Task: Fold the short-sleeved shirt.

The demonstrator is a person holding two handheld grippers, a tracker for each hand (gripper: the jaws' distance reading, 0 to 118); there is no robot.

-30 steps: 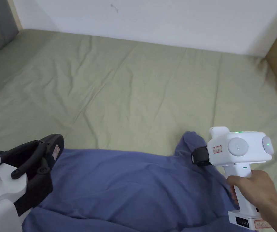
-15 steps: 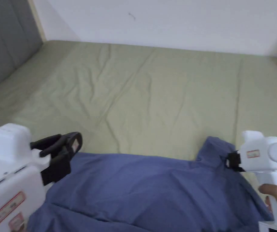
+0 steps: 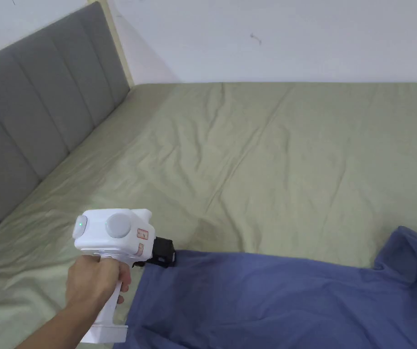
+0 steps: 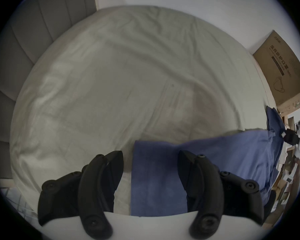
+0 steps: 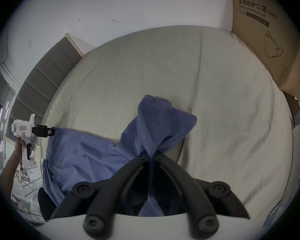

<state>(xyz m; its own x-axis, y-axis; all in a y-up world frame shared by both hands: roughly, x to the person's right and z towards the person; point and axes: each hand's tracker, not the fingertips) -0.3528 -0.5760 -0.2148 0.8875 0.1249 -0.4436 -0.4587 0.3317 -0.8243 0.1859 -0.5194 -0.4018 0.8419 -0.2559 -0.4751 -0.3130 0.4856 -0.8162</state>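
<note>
Our soft blue short-sleeved shirt (image 3: 271,300) lies spread on the bed with the pale green sheet (image 3: 257,159), near its front edge. Our right claw (image 5: 151,154) is pinched tight on a bunched bit of the shirt. Our left claw (image 4: 150,159) is wide apart, with the shirt's corner between its two sides. If we pull before it bites, that corner may slip out and the shirt may crumple.

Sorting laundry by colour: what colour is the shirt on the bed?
Plain blue shirt, no pattern; clearest in the right gripper view.
</note>
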